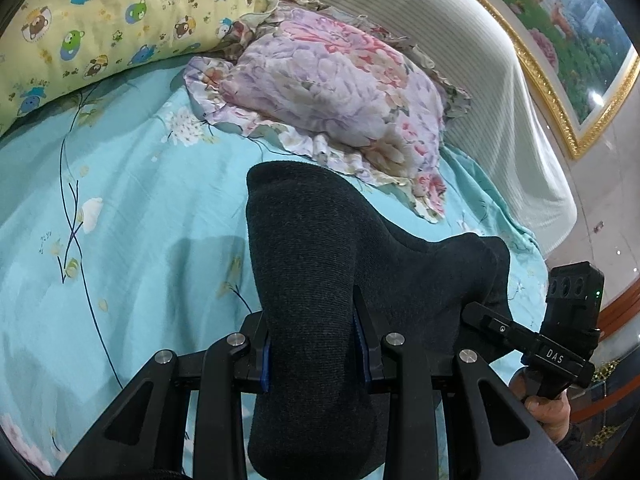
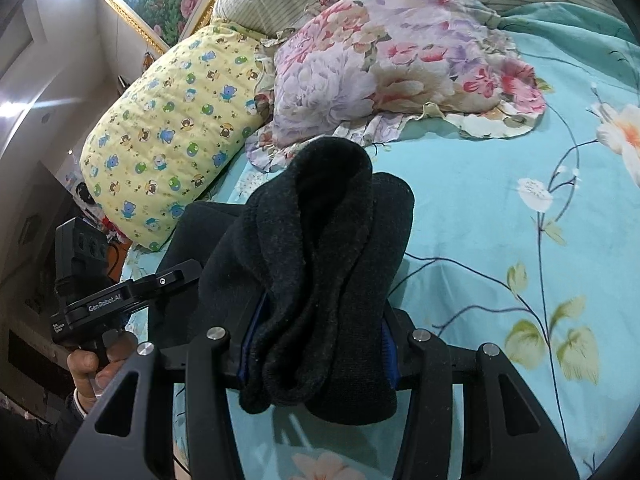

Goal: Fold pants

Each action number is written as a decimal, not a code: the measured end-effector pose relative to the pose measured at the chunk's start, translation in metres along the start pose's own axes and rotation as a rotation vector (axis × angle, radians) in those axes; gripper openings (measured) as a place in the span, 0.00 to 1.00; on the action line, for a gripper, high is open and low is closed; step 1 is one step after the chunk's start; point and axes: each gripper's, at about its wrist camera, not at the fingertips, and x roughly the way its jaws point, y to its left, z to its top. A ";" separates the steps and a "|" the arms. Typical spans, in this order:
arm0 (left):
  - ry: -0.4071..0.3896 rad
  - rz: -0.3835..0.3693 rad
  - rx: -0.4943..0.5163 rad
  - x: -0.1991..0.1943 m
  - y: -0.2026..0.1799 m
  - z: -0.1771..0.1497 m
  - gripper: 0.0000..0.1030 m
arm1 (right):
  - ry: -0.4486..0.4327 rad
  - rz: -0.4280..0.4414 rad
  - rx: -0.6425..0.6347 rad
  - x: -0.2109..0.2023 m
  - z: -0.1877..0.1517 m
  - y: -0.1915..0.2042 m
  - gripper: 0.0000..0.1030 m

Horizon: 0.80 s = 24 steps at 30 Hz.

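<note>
The left gripper (image 1: 316, 344) has its jaws partly closed on a thick bunch of the dark pants (image 1: 320, 264), the blue pads pressed into the cloth on both sides. The right gripper (image 2: 316, 344) stands a little wider and is clamped the same way on an even fatter roll of the same pants, several layers wadded between its pads. From each grip the cloth bulges up past the fingertips and flops over, and a span of it sags between the two grippers, held above the blue flowered bedsheet (image 1: 132, 208); whether any of the pants touch the sheet cannot be told

The fabric looks like a heavy, fuzzy knit: soft, limp, not slippery, with enough weight to droop wherever it is unsupported. It should not tear or slide out, but it will not hold a crease by itself, so a fold will need laying flat and smoothing. Bunched grips like these likely make crooked edges; a hold on a single flat edge, such as the waistband corners or the hems, would probably serve better

Beyond lie a floral pillow (image 1: 332, 92) and a yellow bear-print pillow (image 2: 168, 136). A hand (image 2: 92, 364) holds the left gripper's handle
</note>
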 end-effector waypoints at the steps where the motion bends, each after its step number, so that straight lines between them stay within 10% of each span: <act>1: 0.001 0.003 0.000 0.002 0.001 0.000 0.30 | 0.003 0.000 0.000 0.002 0.001 -0.001 0.48; 24: 0.023 0.104 0.006 0.017 0.015 -0.009 0.60 | 0.060 -0.018 0.064 0.026 -0.008 -0.028 0.67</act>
